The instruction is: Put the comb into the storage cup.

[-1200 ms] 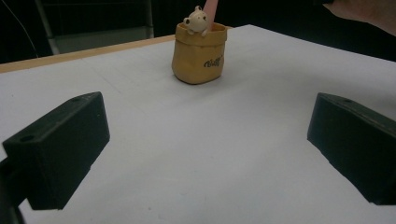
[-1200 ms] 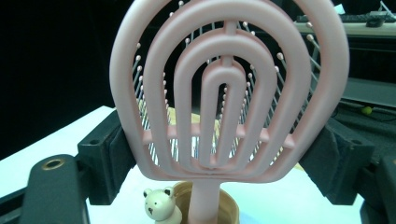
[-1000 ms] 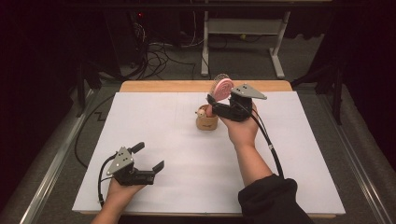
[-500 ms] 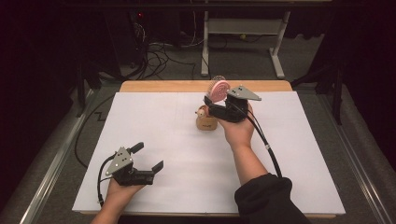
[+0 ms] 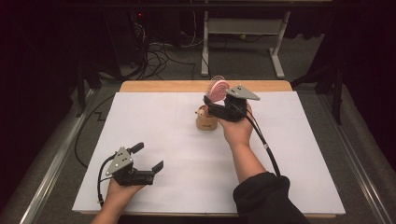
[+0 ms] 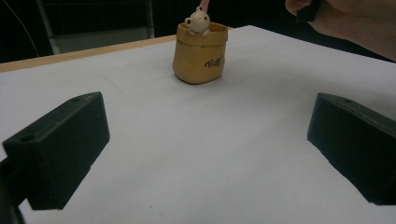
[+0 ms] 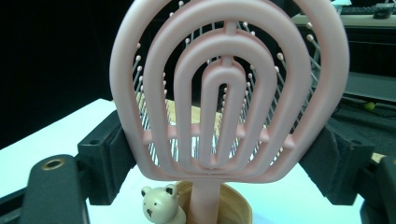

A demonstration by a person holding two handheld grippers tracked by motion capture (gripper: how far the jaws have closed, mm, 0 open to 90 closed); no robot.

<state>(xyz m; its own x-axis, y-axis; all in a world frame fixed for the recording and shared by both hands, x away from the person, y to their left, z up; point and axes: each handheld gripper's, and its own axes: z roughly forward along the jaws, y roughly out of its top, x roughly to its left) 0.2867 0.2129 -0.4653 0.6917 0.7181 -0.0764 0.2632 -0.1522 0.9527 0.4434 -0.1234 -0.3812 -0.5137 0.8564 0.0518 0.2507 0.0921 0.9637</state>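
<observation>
Right claw (image 5: 210,103) grips pink hairbrush (image 7: 229,88) above tan cup (image 6: 198,53) lettered "Billy"; left claw (image 5: 149,161) gapes empty.

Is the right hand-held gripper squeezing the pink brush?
Touching. The right gripper view shows the black jaws of the right hand-held gripper pressed against both edges of the pink brush.

We see a wooden table (image 5: 154,86), most of its top covered by a white sheet (image 5: 154,135); bare wood shows along the far edge. On the sheet, right of the middle toward the far side, stands a tan pot (image 5: 206,122) with a small bear figure (image 5: 201,111) on its rim. We also see the left gripper (image 5: 150,161) low over the sheet's near left.
</observation>
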